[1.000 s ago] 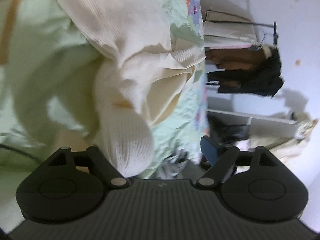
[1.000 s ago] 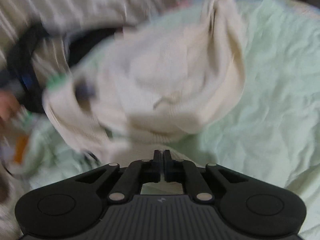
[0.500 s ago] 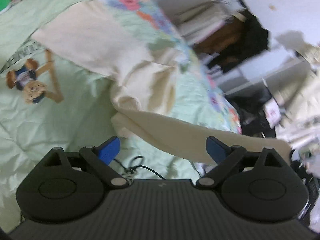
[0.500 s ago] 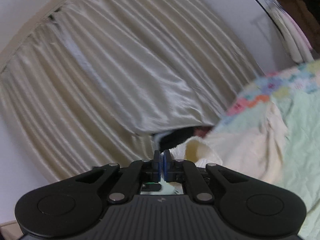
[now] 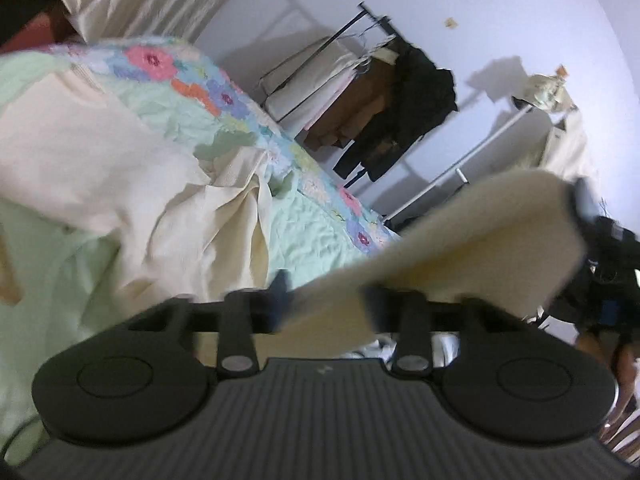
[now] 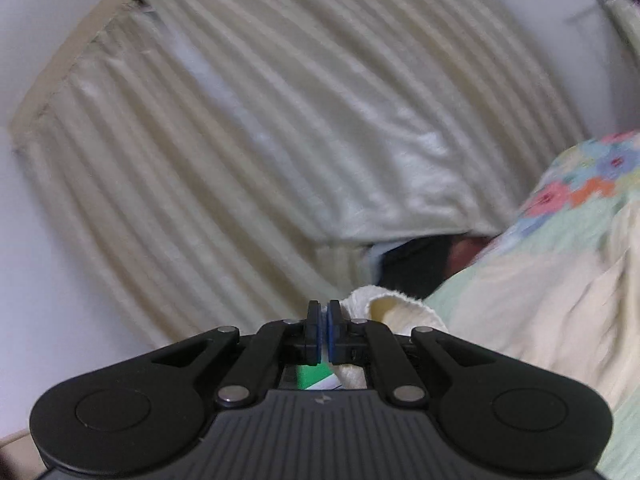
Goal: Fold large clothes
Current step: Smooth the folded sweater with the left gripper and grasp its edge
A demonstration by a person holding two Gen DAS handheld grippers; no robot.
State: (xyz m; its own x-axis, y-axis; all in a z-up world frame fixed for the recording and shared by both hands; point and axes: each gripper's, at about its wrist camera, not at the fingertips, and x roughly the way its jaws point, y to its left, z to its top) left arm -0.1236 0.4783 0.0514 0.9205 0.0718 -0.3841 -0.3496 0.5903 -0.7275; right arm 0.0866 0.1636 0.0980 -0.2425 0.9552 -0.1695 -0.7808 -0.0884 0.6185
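Over the crinkled green quilt [image 5: 320, 236], right gripper [image 6: 323, 332] pinches ribbed cream garment [image 5: 132, 184]; left gripper [image 5: 324, 304] half-open.

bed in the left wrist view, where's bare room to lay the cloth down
Bare green quilt lies between the bunched cream garment and the floral border, and a strip at the near left edge. The garment crowds the middle; its lifted flap crosses the left gripper.
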